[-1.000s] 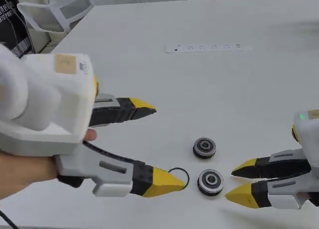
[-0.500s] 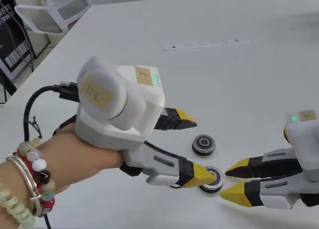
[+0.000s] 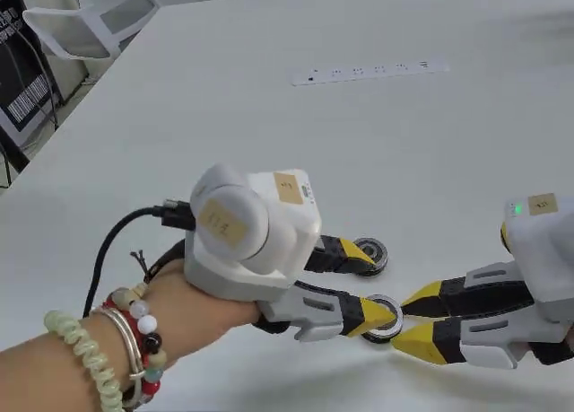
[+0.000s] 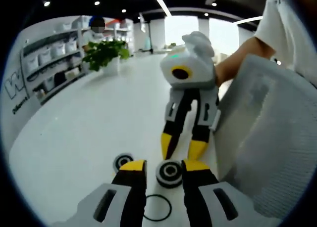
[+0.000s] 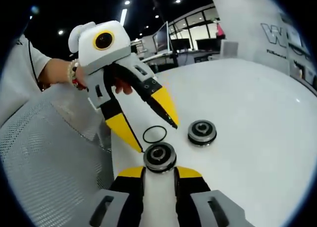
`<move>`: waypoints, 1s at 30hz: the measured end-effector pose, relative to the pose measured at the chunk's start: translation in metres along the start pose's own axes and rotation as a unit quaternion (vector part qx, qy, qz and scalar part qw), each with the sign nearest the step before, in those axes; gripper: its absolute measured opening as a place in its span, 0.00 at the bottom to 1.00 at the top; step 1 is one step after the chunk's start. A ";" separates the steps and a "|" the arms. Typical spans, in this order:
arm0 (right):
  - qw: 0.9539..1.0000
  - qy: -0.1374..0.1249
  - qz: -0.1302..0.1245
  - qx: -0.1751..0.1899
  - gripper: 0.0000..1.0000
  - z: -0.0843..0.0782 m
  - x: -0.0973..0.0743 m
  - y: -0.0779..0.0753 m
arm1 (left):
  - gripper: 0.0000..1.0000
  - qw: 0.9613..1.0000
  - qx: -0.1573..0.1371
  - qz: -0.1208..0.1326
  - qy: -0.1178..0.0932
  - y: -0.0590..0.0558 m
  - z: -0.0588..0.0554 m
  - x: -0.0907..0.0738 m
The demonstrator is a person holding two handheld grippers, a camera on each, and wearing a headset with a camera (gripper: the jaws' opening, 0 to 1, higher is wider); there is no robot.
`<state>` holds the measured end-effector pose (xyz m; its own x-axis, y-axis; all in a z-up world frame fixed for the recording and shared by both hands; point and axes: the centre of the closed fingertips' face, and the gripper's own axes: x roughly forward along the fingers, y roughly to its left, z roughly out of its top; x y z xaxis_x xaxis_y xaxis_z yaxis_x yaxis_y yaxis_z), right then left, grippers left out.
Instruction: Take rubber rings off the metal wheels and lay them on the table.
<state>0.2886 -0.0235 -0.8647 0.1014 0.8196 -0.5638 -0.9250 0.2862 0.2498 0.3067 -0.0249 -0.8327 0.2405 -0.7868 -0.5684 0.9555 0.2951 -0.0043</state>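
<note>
The left hand-held gripper point(image 3: 378, 284) is held open at one wheel point(image 5: 159, 157), faced by the open right hand-held gripper point(image 3: 405, 319). A second wheel point(image 5: 202, 132) and a loose ring point(image 5: 154, 134) are seen just beside it on the worktop point(image 3: 269, 116).

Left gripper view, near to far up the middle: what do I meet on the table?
ring → wheel at the jaw tips → right gripper, pointing back at the wheel
</note>
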 end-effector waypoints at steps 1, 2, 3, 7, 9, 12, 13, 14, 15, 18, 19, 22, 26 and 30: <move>1.000 0.000 -0.001 -0.002 0.20 0.000 0.000 0.000 | 0.27 1.000 -0.007 -0.003 -0.001 -0.001 -0.001 0.001; 1.000 0.000 -0.002 -0.003 0.20 0.000 0.000 -0.001 | 0.26 1.000 -0.007 -0.005 0.000 -0.001 -0.003 0.002; 1.000 0.000 -0.002 -0.004 0.20 0.000 0.000 -0.001 | 0.25 1.000 -0.004 -0.007 0.001 -0.001 -0.004 0.003; 1.000 0.000 -0.006 -0.011 0.19 -0.001 0.000 -0.003 | 0.23 1.000 0.000 -0.003 0.005 -0.001 -0.008 0.007; 1.000 -0.001 -0.006 -0.011 0.18 -0.001 0.000 -0.003 | 0.22 1.000 -0.012 -0.009 0.003 -0.002 -0.009 0.009; 1.000 0.001 -0.010 -0.028 0.17 -0.002 0.000 -0.004 | 0.20 0.999 0.033 -0.007 -0.010 -0.004 -0.006 0.011; 0.999 0.003 -0.011 -0.033 0.17 -0.002 0.000 -0.004 | 0.18 1.000 0.025 -0.012 0.010 -0.007 -0.014 0.008; 0.999 0.002 -0.012 -0.038 0.17 -0.002 0.001 -0.003 | 0.16 1.000 0.018 -0.018 0.011 -0.009 -0.015 0.009; 0.999 0.003 -0.012 -0.036 0.17 -0.002 0.001 -0.004 | 0.16 1.000 0.009 -0.012 0.007 -0.007 -0.014 0.010; 0.999 0.003 -0.014 -0.037 0.16 -0.002 0.000 -0.004 | 0.15 1.000 0.004 -0.011 0.006 -0.006 -0.015 0.010; 0.999 0.002 -0.015 -0.041 0.16 -0.002 0.000 -0.004 | 0.15 1.000 0.014 -0.011 0.007 -0.007 -0.017 0.010; 0.999 0.000 -0.017 -0.045 0.15 -0.002 0.000 -0.003 | 0.15 1.000 0.014 -0.009 0.006 -0.007 -0.017 0.010; 0.998 0.006 -0.018 -0.066 0.08 -0.004 -0.002 -0.002 | 0.15 1.000 0.014 -0.009 0.003 -0.007 -0.017 0.010; 0.996 0.010 -0.023 -0.086 0.06 -0.004 -0.002 -0.002 | 0.15 1.000 0.012 -0.009 0.000 -0.007 -0.017 0.010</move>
<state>0.2891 -0.0277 -0.8668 0.1397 0.7969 -0.5877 -0.9688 0.2326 0.0852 0.2993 -0.0257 -0.8523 0.2226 -0.7919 -0.5687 0.9635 0.2677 0.0045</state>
